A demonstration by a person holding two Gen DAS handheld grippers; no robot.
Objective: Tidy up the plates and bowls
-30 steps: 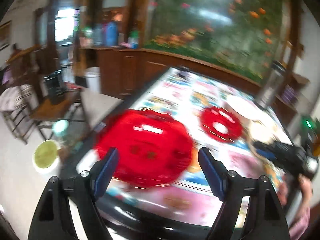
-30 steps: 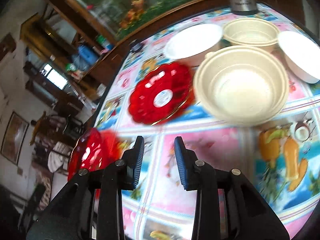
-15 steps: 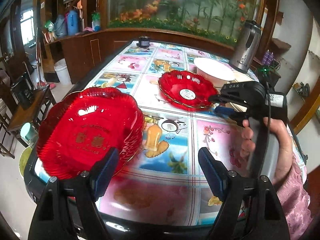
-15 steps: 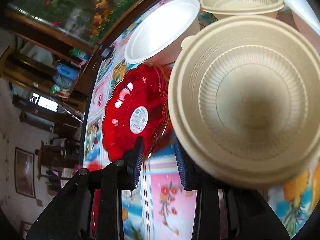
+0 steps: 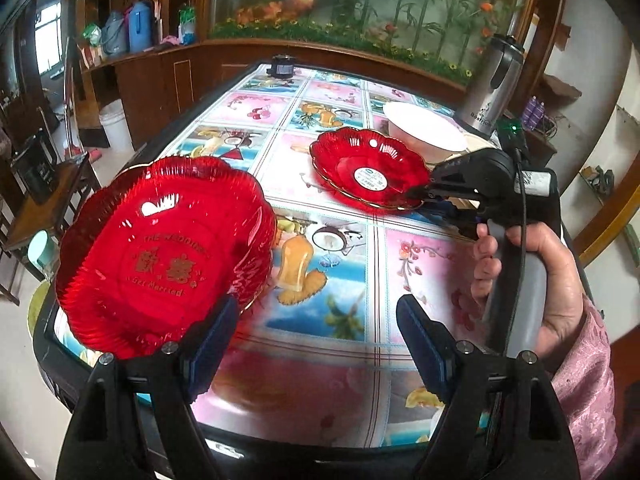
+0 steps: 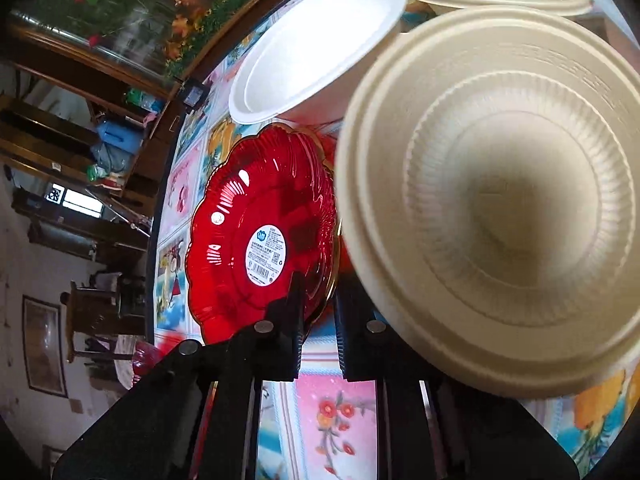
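The right claw (image 6: 318,320) is closing on the rim of the small scalloped red glass plate (image 6: 260,236), probably for stacking; beside that plate, the left claw (image 5: 312,344) gapes wide, empty, near the large red plate (image 5: 160,256).

Red plates and pale bowls spread over the surface

Large red plate (image 5: 160,256) at 8 o'clock; small stickered red plate (image 5: 370,170) at 1 o'clock, white bowl (image 5: 424,132) beyond, beige bowls (image 6: 496,196) alongside.
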